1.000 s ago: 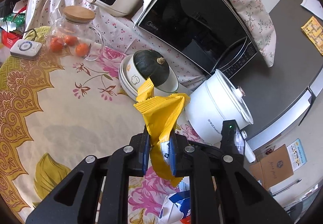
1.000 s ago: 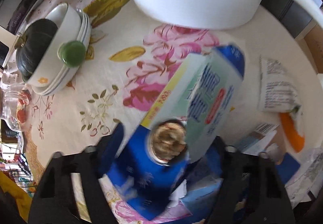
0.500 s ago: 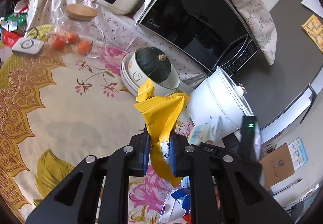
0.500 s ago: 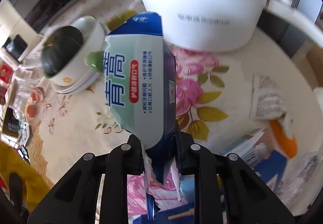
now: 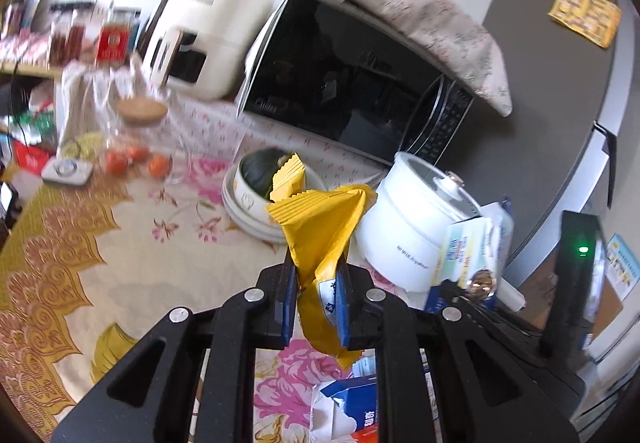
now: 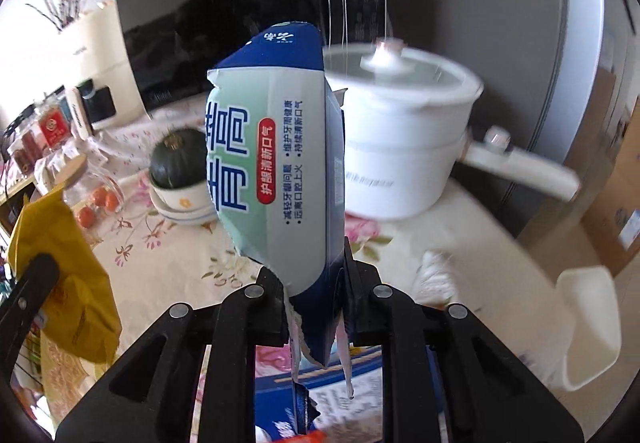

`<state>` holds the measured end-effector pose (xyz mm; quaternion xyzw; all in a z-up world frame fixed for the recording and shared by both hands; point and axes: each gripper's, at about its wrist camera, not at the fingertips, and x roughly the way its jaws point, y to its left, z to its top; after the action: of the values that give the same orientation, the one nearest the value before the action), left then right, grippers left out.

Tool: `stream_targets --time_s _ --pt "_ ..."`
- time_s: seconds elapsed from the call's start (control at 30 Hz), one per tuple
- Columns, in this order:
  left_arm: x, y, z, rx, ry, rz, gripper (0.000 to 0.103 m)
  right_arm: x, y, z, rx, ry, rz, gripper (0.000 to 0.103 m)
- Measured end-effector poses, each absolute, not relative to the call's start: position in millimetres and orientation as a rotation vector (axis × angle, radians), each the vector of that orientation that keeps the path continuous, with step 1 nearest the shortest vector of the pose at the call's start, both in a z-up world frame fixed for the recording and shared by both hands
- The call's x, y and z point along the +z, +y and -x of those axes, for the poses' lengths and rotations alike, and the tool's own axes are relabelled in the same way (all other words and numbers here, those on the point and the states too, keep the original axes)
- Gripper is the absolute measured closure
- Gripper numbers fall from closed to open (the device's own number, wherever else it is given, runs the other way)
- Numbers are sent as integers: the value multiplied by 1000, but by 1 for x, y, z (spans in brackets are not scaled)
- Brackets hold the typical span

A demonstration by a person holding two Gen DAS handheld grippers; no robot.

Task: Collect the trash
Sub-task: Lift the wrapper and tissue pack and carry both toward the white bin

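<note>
On my far left sit one glass jar (image 5: 134, 139) with three orange fruits inside, and one small white device (image 5: 66, 171) beside it on the flowered cloth (image 5: 132, 259). Behind them stands one white appliance (image 5: 208, 47), and next to it one black microwave (image 5: 340, 83) with a floral cover draped on top.

My left gripper (image 5: 316, 293) is clamped narrow on one yellow wrapper (image 5: 320, 227); the wrapper sticks up from between the pads, its crimped top above the fingers and its lower end hanging below them, clear of the cloth. Just past it is a stack of bowls (image 5: 248, 203) with one dark squash (image 6: 176, 159) in the top bowl.

Further right stands one white pot (image 6: 400, 139) with a lid and a long handle. My right gripper (image 6: 316, 307) has just been closing and now pinches one blue-and-green carton (image 6: 276, 163), flattened; the carton stands upright between the pads, filling the middle of that view, with torn flaps trailing below the fingers. From the left camera I see the same carton held up beside the pot.

Beneath both grippers more blue-and-white packaging (image 5: 348, 411) lies on the cloth; I cannot count the pieces. One white chair seat (image 6: 588, 327) shows at the far right.
</note>
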<state>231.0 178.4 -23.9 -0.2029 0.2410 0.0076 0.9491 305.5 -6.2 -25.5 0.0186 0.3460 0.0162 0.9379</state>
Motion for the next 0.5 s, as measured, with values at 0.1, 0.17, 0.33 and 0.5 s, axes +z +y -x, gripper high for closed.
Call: stream_targets --time_s 0.1,0.17,0.33,0.5 --pt "-13 162 -222 34 447 350 87 -14 -14 -290 34 634 -20 86" --pt "-7 153 -216 41 425 320 87 -9 -20 -281 33 602 -15 86" --pt "-2 123 -202 30 392 277 87 2 -42 -260 31 544 -16 86" --pt "-1 95 -188 13 368 261 87 11 -65 -237 5 479 1 86"
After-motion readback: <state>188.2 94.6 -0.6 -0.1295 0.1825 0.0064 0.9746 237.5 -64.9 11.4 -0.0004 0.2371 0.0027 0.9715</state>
